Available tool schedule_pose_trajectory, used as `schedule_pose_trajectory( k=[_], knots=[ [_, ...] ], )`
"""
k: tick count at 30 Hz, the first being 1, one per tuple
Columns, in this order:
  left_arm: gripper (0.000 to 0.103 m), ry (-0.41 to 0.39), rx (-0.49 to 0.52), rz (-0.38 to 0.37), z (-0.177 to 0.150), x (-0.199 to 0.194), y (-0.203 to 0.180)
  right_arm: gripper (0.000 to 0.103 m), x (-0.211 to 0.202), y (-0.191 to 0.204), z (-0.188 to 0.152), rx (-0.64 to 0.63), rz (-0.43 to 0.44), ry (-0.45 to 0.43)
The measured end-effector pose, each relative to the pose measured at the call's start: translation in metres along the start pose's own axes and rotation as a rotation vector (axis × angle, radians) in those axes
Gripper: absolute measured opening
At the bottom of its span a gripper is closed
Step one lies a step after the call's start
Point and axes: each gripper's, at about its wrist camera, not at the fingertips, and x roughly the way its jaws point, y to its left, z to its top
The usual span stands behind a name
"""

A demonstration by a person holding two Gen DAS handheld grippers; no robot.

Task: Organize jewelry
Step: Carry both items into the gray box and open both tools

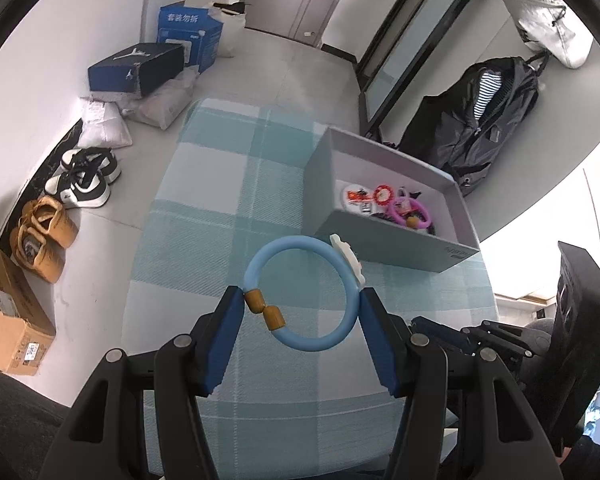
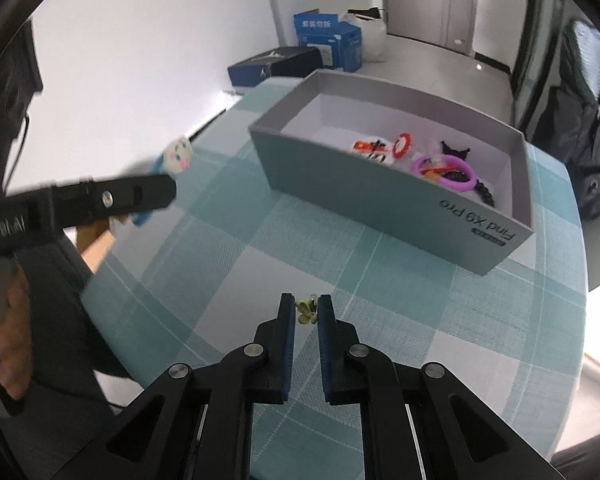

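Over checked cloth (image 1: 220, 200), left gripper (image 1: 300, 300) clamping blue ring bracelet (image 1: 300, 292), right gripper (image 2: 306, 312) pinching small gold trinket (image 2: 306, 312)

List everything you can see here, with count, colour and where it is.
bracelet: one, light blue, held in left gripper
small charm: one, yellowish, between right gripper's fingers
box: one, grey, on the tablecloth, holding assorted jewelry
tablecloth: one, teal and white check
shoes: two pairs, black-white and tan, on floor
jacket: one, black, by the mirror
left gripper: black, blue pads, gripping bracelet
right gripper: black, shut on charm
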Motion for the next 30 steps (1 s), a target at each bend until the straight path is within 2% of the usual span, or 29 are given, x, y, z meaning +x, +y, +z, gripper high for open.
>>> schedule_pose_trajectory(
  k=[17, 30],
  knots=[
    [0.054, -0.004, 0.094, -0.042, 0.039, 0.009, -0.056, 0.010, -0.067, -0.058, 0.037, 0.127, 0.045, -0.165],
    [0.054, 0.033, 0.129, -0.058, 0.067, 0.031, -0.076, 0.010, -0.067, -0.085, 0.070, 0.172, 0.101, -0.217]
  ],
)
